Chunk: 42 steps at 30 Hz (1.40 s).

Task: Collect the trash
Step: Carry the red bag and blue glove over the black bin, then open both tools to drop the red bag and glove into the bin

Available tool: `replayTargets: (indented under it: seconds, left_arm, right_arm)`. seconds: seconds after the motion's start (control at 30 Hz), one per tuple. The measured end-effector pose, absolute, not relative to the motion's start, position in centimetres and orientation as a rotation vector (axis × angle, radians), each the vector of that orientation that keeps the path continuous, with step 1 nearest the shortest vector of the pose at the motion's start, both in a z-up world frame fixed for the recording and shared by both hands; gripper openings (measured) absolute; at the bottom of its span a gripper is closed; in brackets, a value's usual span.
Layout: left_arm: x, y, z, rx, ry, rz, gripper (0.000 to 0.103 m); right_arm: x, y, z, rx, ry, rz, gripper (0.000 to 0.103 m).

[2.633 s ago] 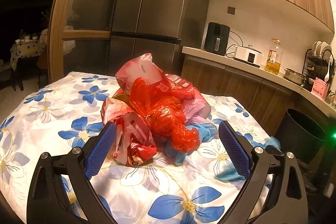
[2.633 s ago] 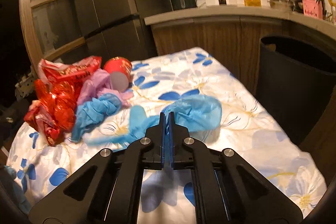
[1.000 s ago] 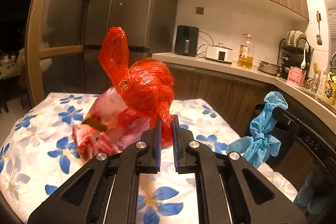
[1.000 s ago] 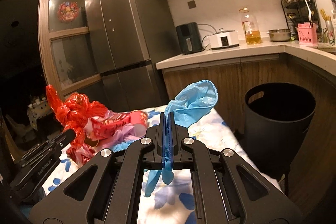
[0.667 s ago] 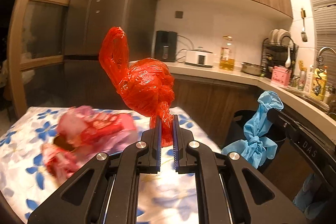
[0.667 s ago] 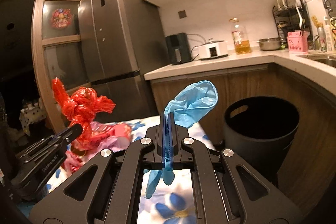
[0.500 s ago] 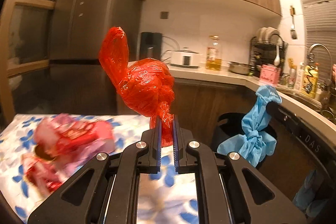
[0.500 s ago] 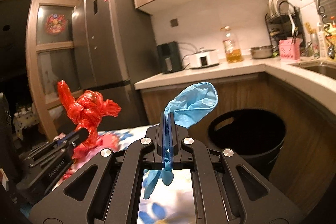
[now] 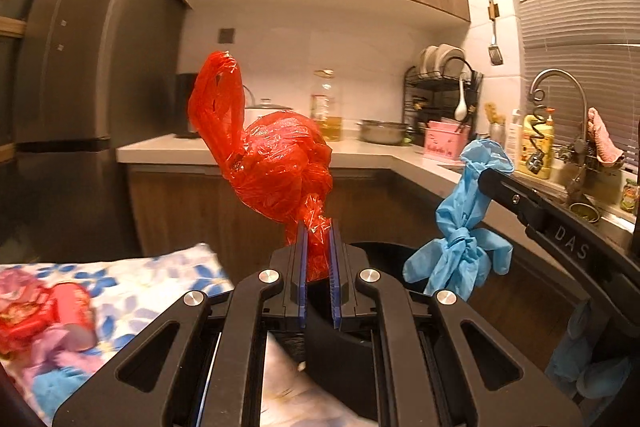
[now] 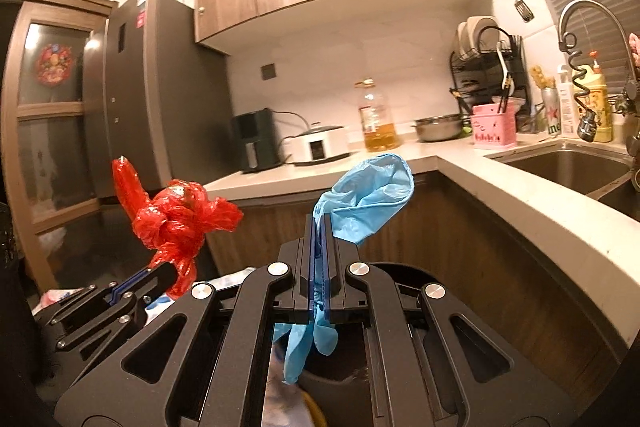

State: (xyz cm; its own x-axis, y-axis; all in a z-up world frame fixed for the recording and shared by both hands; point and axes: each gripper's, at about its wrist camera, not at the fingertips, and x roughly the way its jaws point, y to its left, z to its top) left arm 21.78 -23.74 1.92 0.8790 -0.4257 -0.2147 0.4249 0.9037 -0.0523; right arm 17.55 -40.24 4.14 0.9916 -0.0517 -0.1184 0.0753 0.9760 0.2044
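My left gripper [image 9: 319, 259] is clamped on the red bag [image 9: 276, 171] and my right gripper [image 10: 319, 267] on the blue gloves [image 10: 366, 201], both held just above the bin [image 10: 416, 277], where releasing off-centre could drop them beside it.

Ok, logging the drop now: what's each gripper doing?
Left gripper: shut on the red plastic bag.
Right gripper: shut on the blue glove.
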Motion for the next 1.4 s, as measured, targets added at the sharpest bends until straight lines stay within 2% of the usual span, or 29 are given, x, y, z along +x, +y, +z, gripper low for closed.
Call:
replayTargets:
  seconds: [0.47,1.13,1.17,1.2,1.27,1.33,1.4]
  left_arm:
    - [26.5,-29.1,0.2,-0.002,0.306,-0.549,0.009]
    - [28.3,-31.2,-0.8,0.02,0.337,-0.565,0.01]
    - [28.4,-31.2,-0.9,0.018,0.34,-0.559,0.014]
    - [28.5,-31.2,-0.9,0.016,0.341,-0.557,0.025]
    - [28.7,-30.8,-1.1,0.007,0.341,-0.544,0.038]
    - [28.8,-30.3,-1.2,0.001,0.346,-0.522,0.048]
    - [28.9,-29.3,-1.3,-0.021,0.346,-0.49,0.063]
  right_arm:
    - [20.3,-43.7,2.6,0.211,0.149,-0.097,0.003]
    - [22.8,-44.7,1.4,0.23,0.187,-0.088,0.004]
    - [22.9,-44.8,1.3,0.232,0.188,-0.085,0.004]
    - [23.1,-44.9,1.2,0.234,0.192,-0.083,0.004]
    - [23.4,-45.1,1.1,0.242,0.209,-0.085,0.008]
    - [23.6,-45.4,0.8,0.258,0.221,-0.083,0.024]
    - [23.6,-45.6,0.6,0.269,0.222,-0.088,0.033]
